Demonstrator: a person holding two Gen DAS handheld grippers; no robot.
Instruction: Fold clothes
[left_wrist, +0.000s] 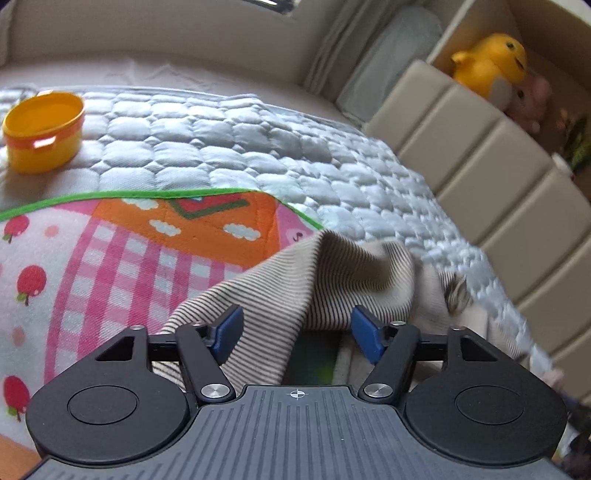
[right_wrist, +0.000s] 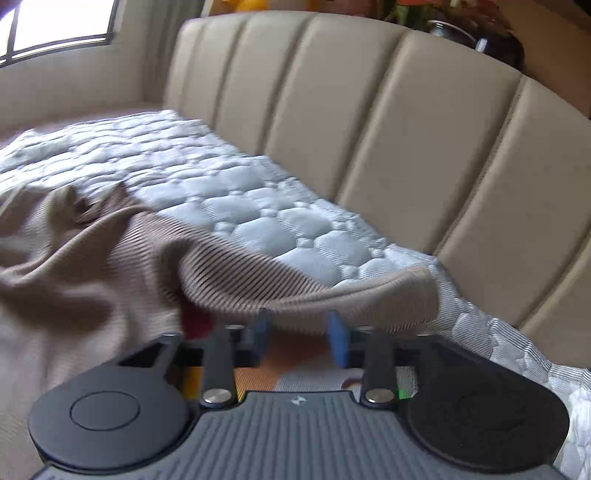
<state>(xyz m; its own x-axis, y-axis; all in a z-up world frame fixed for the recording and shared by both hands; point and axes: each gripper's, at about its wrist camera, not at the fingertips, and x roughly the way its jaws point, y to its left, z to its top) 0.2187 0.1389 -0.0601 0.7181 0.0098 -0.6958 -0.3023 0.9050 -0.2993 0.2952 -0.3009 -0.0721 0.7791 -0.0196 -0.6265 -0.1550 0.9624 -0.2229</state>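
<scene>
The left gripper (left_wrist: 297, 326) has its jaws wide, the striped garment (left_wrist: 295, 295) draped between them — on the colourful mat (left_wrist: 110, 251). The right gripper (right_wrist: 301, 334) also stands open under the garment's hem, near the quilt (right_wrist: 258, 218) edge.

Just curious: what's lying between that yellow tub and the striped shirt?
In the left wrist view, quilted bedcover and then a colourful play mat lie between the yellow tub and striped shirt.

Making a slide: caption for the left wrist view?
Open left gripper over a striped beige garment on a colorful play mat, yellow tub beyond.
</scene>
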